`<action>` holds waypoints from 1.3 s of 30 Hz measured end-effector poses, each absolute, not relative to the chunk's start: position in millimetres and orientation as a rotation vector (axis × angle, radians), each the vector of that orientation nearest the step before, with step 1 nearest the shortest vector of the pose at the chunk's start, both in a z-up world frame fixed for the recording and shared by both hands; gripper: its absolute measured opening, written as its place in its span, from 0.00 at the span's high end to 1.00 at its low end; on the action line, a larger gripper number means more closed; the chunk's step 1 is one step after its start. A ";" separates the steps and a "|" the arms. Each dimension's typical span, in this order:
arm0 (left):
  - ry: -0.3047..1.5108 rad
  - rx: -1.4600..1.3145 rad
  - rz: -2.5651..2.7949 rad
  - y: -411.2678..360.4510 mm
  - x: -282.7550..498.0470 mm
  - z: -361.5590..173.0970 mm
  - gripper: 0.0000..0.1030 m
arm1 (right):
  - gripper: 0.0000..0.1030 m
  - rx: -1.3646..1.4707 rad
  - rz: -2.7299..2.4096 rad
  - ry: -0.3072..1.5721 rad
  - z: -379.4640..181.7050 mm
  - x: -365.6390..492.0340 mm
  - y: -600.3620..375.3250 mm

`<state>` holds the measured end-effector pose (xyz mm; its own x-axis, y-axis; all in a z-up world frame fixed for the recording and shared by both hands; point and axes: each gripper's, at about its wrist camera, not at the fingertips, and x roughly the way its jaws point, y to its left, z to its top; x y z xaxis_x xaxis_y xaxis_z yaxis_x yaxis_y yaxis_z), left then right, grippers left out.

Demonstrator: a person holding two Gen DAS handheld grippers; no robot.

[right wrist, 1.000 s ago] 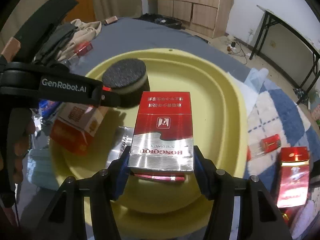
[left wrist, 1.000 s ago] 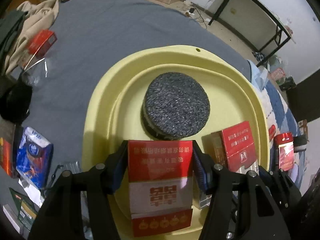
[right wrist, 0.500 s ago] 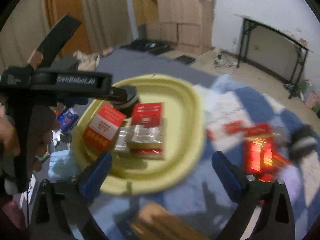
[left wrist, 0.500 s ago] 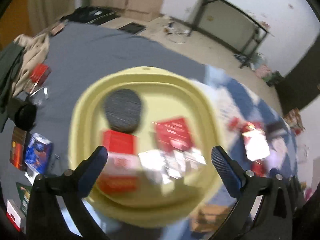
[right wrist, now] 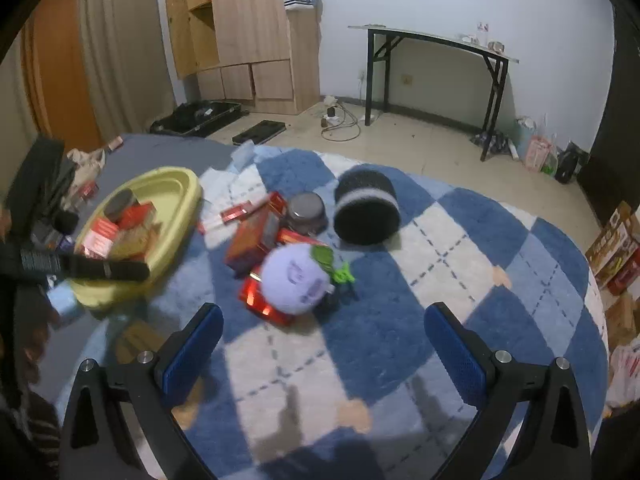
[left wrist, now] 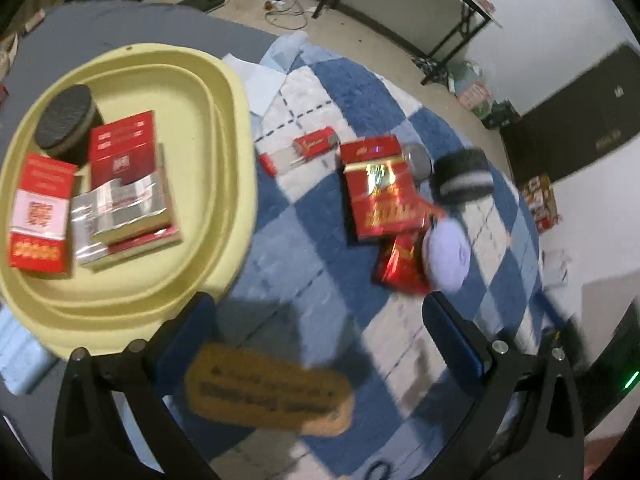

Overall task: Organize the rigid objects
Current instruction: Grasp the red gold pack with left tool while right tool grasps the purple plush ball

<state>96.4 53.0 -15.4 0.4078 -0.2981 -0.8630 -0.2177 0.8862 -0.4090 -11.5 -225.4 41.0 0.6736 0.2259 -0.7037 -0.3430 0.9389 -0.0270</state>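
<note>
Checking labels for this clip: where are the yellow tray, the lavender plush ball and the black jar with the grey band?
yellow tray [left wrist: 234, 92], left wrist view, far rim.
lavender plush ball [right wrist: 294, 276], right wrist view, front face.
black jar with grey band [right wrist: 366, 222], right wrist view, side wall.

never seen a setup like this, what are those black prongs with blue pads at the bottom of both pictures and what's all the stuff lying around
Those prongs are hand-held two-finger grippers, one in each of a person's hands, each with a wide-angle camera looking forward along its fingers. One picture comes from the left gripper, the other from the right gripper. Both stand wide open and hold nothing.

On the blue and white checked rug lies a loose heap: red cardboard boxes, a pale purple round plush toy, a black fuzzy cylinder with a grey band and a small dark jar.

Beside it sits a pale yellow plastic tray already holding red and silver boxes and a round black-topped sponge. The job is sorting hard items, seemingly into that tray.
</note>
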 end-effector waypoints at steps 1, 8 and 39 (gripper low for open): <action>1.172 -0.541 -0.053 49.9 109.6 -18.2 0.00 | 0.00 -0.176 0.323 0.771 34.9 -10.2 -223.1; 1.202 -0.556 -0.041 26.2 169.8 -34.7 0.00 | 0.02 -0.236 0.338 0.761 -18.3 29.4 -206.7; 1.012 -0.312 -0.030 66.3 103.7 37.2 0.43 | 0.47 -0.232 0.403 0.664 -25.6 35.8 -195.5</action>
